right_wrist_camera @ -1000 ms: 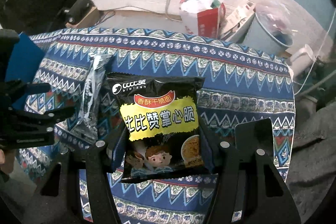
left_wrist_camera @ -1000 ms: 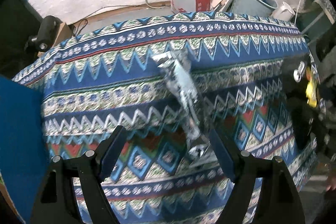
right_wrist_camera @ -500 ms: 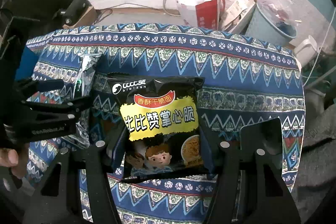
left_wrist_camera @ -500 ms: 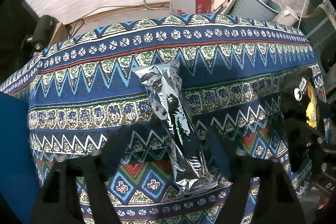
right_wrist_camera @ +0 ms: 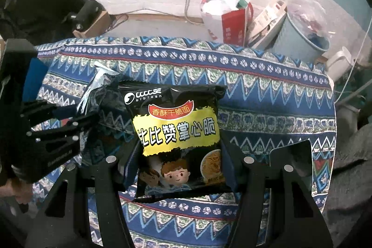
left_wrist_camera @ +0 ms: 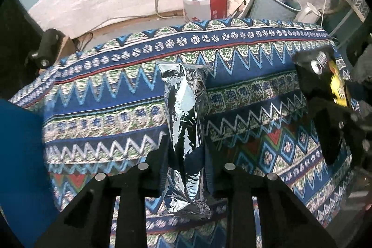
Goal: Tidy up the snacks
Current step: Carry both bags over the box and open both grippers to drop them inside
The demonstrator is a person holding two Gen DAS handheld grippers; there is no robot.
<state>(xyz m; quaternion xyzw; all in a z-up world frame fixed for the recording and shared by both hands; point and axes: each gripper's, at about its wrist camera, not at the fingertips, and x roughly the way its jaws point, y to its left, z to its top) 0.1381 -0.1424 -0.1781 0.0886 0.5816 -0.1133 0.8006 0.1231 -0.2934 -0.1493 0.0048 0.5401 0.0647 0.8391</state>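
The left hand-held gripper (left_wrist_camera: pixel 186 166) has clamped the silver packet (left_wrist_camera: pixel 183 122), lengthwise away from it.

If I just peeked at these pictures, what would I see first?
Probably the black and yellow snack bag with cartoon kids, pinched in the right claw above the blue zigzag-patterned tablecloth. Next, the shiny silver foil packet, squeezed in the left claw in the middle of the left view.
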